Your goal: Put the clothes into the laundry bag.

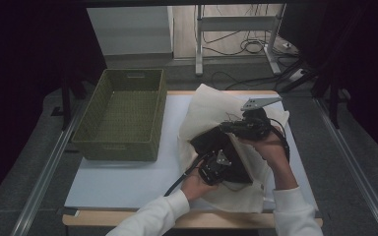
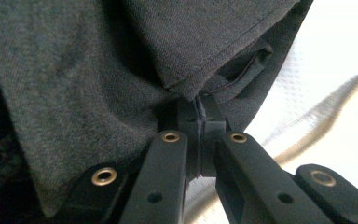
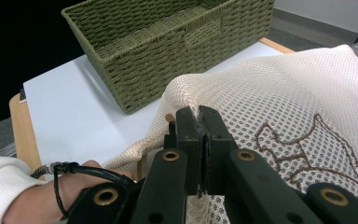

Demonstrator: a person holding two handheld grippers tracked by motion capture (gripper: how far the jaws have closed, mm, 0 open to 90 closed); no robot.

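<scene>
A cream mesh bag (image 1: 209,105) with a brown embroidered figure lies on the right half of the white table. A dark grey garment (image 1: 210,141) sits in its mouth. My left gripper (image 1: 220,161) is shut on a hem of the grey garment (image 2: 98,70), its jaws pressed together on the cloth (image 2: 199,109). The pale mesh bag (image 2: 335,60) lies beyond it. My right gripper (image 1: 232,127) is shut on the rim of the mesh bag (image 3: 279,93), with the netting pinched between the closed jaws (image 3: 198,114) and held up off the table.
A green woven basket (image 1: 120,147) stands empty on the table's left side; the same basket (image 3: 168,42) lies just beyond the bag. White tabletop (image 1: 128,182) stretches in front of it. A person's left hand (image 3: 42,196) and cable show at the lower left.
</scene>
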